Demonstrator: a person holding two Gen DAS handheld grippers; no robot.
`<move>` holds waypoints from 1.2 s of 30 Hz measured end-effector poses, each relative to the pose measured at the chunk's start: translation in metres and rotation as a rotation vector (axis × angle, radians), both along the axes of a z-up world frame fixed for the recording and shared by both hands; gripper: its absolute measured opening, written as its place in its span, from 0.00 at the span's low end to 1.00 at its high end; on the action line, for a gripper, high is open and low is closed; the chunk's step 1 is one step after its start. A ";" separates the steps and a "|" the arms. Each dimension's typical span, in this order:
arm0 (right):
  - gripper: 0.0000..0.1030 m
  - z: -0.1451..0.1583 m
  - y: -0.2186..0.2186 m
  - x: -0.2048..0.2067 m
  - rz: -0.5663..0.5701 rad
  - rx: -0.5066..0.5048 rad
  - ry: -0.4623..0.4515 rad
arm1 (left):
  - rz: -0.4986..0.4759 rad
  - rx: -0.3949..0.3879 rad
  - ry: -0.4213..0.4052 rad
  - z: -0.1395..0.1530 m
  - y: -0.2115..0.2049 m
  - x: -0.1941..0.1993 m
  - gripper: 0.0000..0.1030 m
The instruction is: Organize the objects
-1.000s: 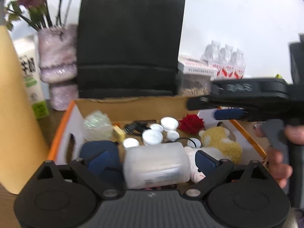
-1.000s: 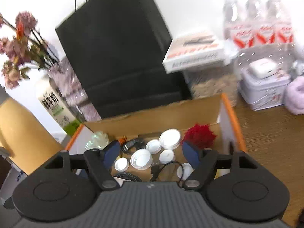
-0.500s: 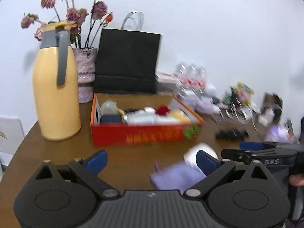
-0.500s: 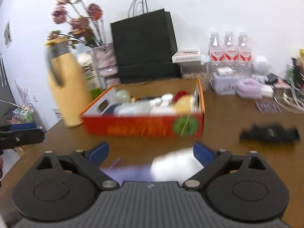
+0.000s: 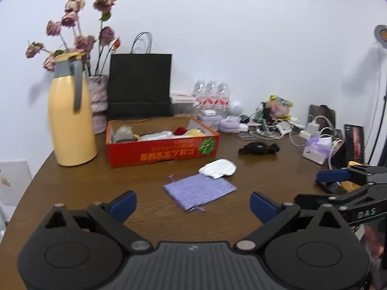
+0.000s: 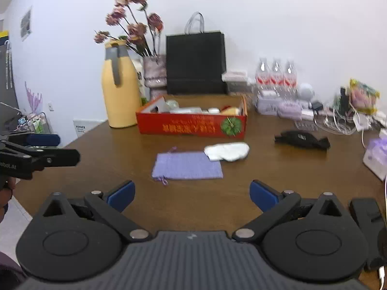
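A red cardboard box (image 5: 162, 152) (image 6: 191, 126) holding several small items stands mid-table. In front of it lie a purple drawstring pouch (image 5: 199, 191) (image 6: 187, 165) and a white cloth piece (image 5: 217, 168) (image 6: 227, 151). A black strap-like item (image 5: 258, 148) (image 6: 302, 140) lies to the right. My left gripper (image 5: 191, 205) is open and empty, near the table's front edge, short of the pouch. My right gripper (image 6: 191, 195) is open and empty, also short of the pouch. Each gripper shows at the edge of the other's view.
A yellow thermos jug (image 5: 70, 118) (image 6: 119, 89), a vase of dried flowers (image 5: 98, 101), a black paper bag (image 5: 140, 84) (image 6: 196, 62), water bottles (image 6: 277, 75) and cable clutter (image 5: 278, 125) line the back. A small white gift box (image 5: 319, 149) sits right.
Both grippers have pulled far back from over the red box to the table's front edge. The left gripper, shut on a white bottle over the box a second ago, is now open and empty.
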State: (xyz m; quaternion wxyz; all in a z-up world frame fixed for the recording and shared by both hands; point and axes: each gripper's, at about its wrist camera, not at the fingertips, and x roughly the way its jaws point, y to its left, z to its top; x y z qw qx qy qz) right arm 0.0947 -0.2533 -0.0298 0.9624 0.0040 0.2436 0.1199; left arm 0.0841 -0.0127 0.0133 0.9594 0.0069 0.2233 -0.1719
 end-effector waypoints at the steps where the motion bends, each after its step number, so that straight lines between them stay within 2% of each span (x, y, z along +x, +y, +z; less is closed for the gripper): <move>1: 1.00 0.000 0.001 0.000 0.008 0.003 -0.005 | -0.004 0.001 0.003 -0.001 -0.001 0.001 0.98; 4: 1.00 -0.010 0.003 0.010 0.005 -0.009 0.026 | 0.006 0.012 0.050 -0.012 -0.004 0.012 0.98; 8: 1.00 -0.025 0.008 0.031 -0.002 -0.086 0.036 | 0.018 0.025 0.100 -0.029 -0.010 0.044 0.98; 11: 1.00 -0.037 0.007 0.063 -0.006 -0.172 0.028 | 0.013 0.025 0.124 -0.039 -0.017 0.080 0.96; 13: 1.00 -0.047 -0.002 0.093 -0.029 -0.177 0.041 | 0.002 0.021 0.132 -0.045 -0.024 0.105 0.96; 15: 0.96 -0.057 -0.020 0.128 -0.057 -0.084 0.093 | -0.021 0.024 0.152 -0.054 -0.033 0.131 0.96; 18: 0.92 -0.071 -0.053 0.182 -0.048 0.154 0.153 | -0.056 0.035 0.155 -0.074 -0.047 0.163 0.96; 20: 0.77 -0.081 -0.066 0.217 -0.077 0.228 0.201 | -0.066 0.074 0.150 -0.087 -0.059 0.182 0.96; 22: 0.65 -0.089 -0.067 0.244 -0.130 0.186 0.214 | -0.061 0.132 0.165 -0.097 -0.070 0.199 0.96; 24: 0.54 -0.097 -0.063 0.263 -0.138 0.158 0.237 | -0.078 0.155 0.184 -0.107 -0.077 0.213 0.96; 25: 0.32 -0.101 -0.060 0.270 -0.136 0.151 0.223 | -0.079 0.162 0.207 -0.112 -0.079 0.219 0.96; 26: 0.17 -0.103 -0.057 0.275 -0.135 0.143 0.225 | -0.070 0.175 0.201 -0.115 -0.079 0.220 0.96; 28: 0.09 -0.098 -0.054 0.275 -0.142 0.162 0.200 | -0.073 0.189 0.189 -0.117 -0.077 0.219 0.95; 30: 0.08 -0.088 -0.053 0.265 -0.139 0.169 0.141 | -0.079 0.195 0.180 -0.118 -0.073 0.214 0.95; 32: 0.07 -0.076 -0.055 0.251 -0.138 0.171 0.098 | -0.078 0.187 0.181 -0.118 -0.066 0.207 0.91; 35: 0.07 -0.061 -0.060 0.225 -0.084 0.186 0.101 | -0.054 0.159 0.188 -0.117 -0.048 0.197 0.75; 36: 0.07 -0.060 -0.059 0.213 -0.042 0.180 0.116 | -0.037 0.157 0.182 -0.115 -0.041 0.192 0.66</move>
